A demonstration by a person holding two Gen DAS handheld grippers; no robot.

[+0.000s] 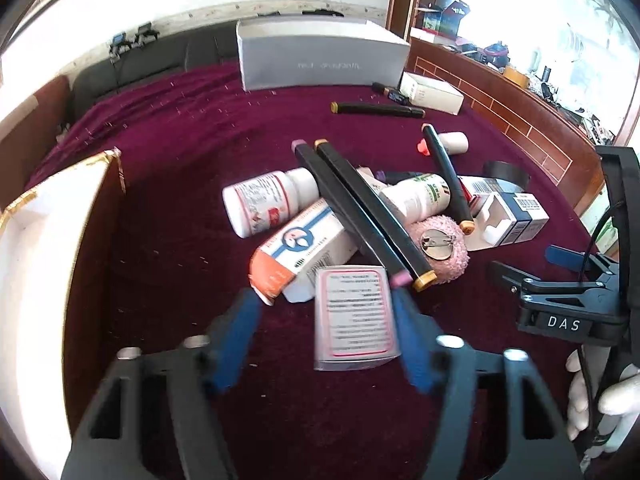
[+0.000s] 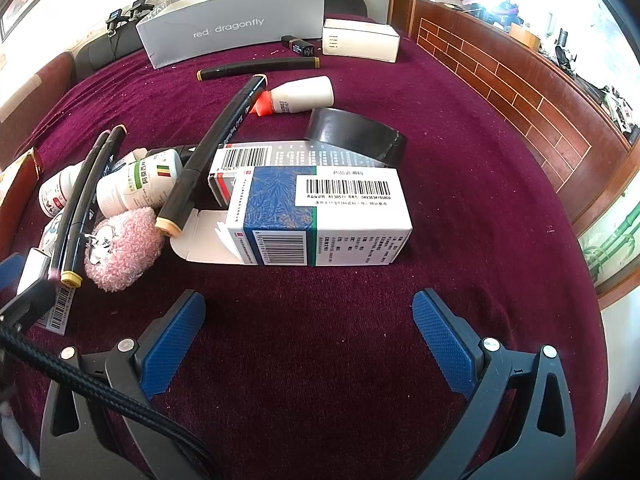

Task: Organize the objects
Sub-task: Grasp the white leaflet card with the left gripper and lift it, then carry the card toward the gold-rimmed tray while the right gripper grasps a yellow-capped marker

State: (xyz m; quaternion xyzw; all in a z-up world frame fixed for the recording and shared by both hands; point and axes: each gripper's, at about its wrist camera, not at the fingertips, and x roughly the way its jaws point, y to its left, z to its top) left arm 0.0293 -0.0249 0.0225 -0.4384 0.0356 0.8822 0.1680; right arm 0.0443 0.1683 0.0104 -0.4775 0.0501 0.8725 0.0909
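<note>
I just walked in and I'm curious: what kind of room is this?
Probably a lived-in home room, not a lab. A table under a maroon cloth holds medicine bottles, markers and a shoe box; a cluttered wooden ledge runs beside it.

The big grey box (image 2: 236, 28) at the back edge of the maroon table (image 2: 460, 184) says "red dragonfly". The right gripper (image 1: 556, 280) body has "DAS" on it. Barcode digits on the blue-and-white medicine box (image 2: 320, 216) are too tiny to read.

A maroon cloth (image 2: 460, 152) lies beside a wooden panelled wall (image 2: 500, 64).
</note>
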